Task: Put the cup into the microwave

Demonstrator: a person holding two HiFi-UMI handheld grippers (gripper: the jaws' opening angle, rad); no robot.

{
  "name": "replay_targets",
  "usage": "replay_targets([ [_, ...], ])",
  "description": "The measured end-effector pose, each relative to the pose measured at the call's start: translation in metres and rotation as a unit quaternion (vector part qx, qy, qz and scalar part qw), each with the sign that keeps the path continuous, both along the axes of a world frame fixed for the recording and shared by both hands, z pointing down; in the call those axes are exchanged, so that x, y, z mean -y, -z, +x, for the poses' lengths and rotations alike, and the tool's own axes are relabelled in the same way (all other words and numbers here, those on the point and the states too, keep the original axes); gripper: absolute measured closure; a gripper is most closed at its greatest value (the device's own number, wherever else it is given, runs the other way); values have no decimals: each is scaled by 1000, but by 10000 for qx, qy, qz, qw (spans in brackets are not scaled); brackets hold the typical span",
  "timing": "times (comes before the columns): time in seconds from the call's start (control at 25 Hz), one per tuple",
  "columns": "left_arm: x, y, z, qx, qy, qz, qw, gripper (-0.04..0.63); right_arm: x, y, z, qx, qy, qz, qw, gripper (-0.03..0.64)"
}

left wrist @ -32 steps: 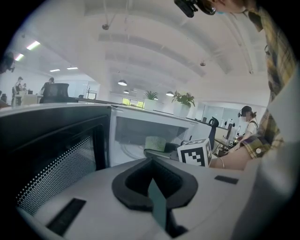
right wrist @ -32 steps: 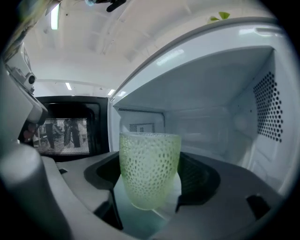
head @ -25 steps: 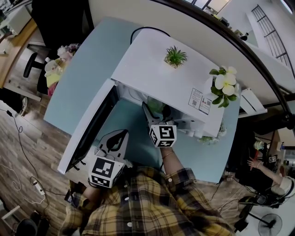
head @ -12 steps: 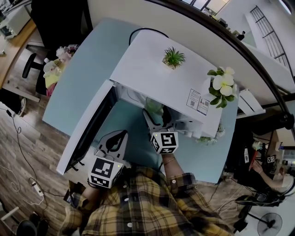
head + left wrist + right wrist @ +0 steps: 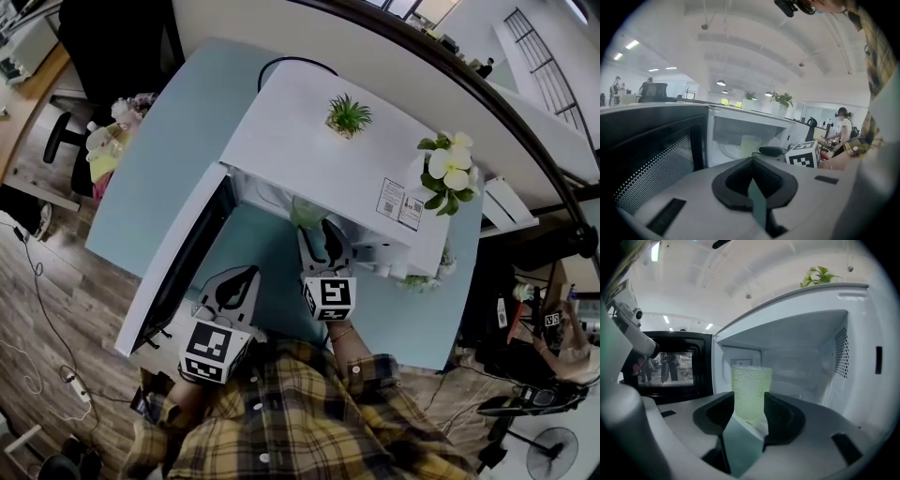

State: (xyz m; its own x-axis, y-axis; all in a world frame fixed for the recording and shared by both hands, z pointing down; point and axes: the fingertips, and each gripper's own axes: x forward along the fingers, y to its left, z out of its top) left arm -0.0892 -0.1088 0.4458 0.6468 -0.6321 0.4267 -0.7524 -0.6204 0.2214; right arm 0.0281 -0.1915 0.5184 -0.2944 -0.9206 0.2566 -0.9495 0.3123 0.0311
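- Resting beside the open door (image 5: 173, 272), the left gripper (image 5: 246, 274) has its jaws closed and empty.
- The cup (image 5: 307, 214) stands upright inside the microwave (image 5: 291, 141), long axis vertical, mouth up. It is likely light, stiff and breakable; its pebbled wall suits a mid-body grip.
- On the right gripper (image 5: 325, 232), the jaws have just been closing but stand apart, with the cup just past their tips, unpinched.

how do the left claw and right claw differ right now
The left claw is shut on nothing; the right claw has its jaws apart, having just been closing, with the green cup at their tips, apparently not gripped. The left claw hangs back beside the open door; the right claw reaches to the mouth of the microwave. Both point toward the microwave.
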Motion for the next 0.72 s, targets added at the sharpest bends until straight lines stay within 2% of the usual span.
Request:
replay_targets([
  [0.24, 1, 0, -4, 10, 78, 17, 10000, 604, 10, -5, -2, -156, -87, -26, 9998, 438],
  [0.52, 2, 0, -7, 21, 158, 16, 9999, 604, 19, -10, -1, -289, -150, -122, 9994, 566],
  [0.72, 2, -1, -7, 18, 170, 12, 9999, 604, 21, -11, 1, -320, -157, -111, 9993, 601],
])
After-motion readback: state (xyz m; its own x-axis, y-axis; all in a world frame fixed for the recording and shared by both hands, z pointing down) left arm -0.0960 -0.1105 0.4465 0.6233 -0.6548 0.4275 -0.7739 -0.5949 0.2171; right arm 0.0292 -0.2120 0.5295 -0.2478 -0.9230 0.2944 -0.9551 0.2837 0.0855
